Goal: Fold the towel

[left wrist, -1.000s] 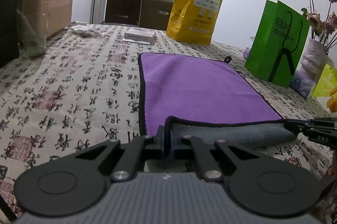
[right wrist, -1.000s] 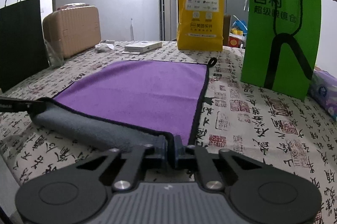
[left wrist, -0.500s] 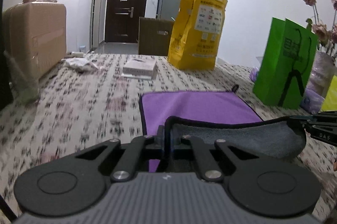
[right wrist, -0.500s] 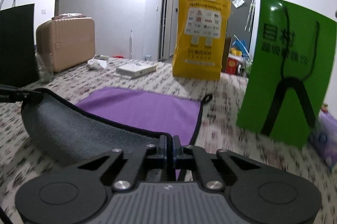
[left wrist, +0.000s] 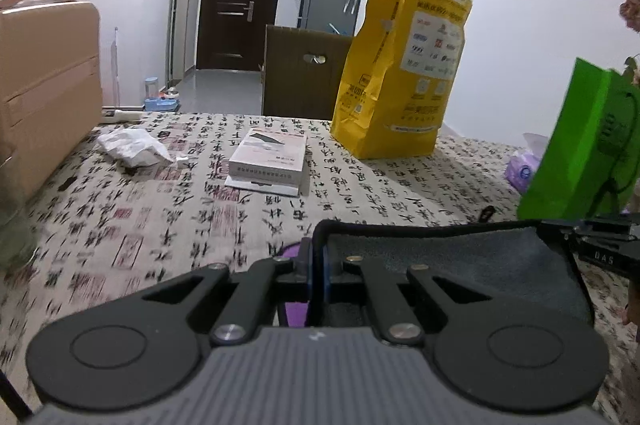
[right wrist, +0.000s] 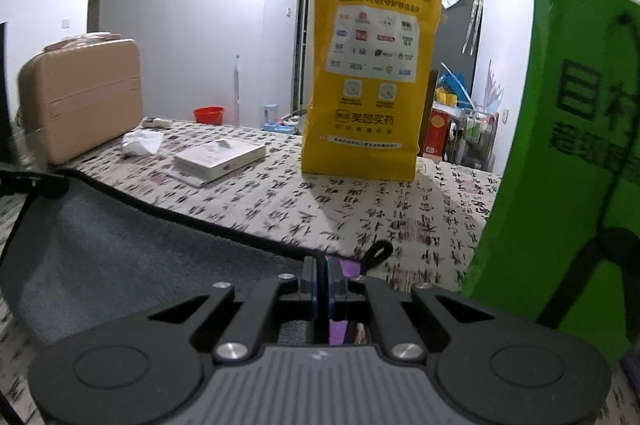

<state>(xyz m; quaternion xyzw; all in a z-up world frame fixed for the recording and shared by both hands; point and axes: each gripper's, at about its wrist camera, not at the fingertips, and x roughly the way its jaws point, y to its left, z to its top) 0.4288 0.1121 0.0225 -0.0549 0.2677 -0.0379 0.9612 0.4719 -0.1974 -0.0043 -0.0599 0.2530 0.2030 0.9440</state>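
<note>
My left tongs [left wrist: 318, 267] are pressed together on one corner of the towel [left wrist: 452, 261], and my right tongs [right wrist: 322, 279] pinch the other corner of the same edge, so the cloth hangs between them, lifted off the bench [left wrist: 168, 209]. In the left view its grey underside fills the lower right of the frame, the black-bound hem running across the middle to where the other tongs show at the right edge. In the right view the grey sheet sags across the lower left, with a sliver of purple face and the black hanging loop [right wrist: 378, 252] just beside the fingers. It looks light, soft and limp: it droops in the span and I judge it will drape wherever I lay it, not hold a crease by itself. Corners by the stitched hem seem the best hold, since the binding gives grip. The green bag [right wrist: 568, 161] stands close on the right, the yellow bag [right wrist: 370, 81] further back.
</note>
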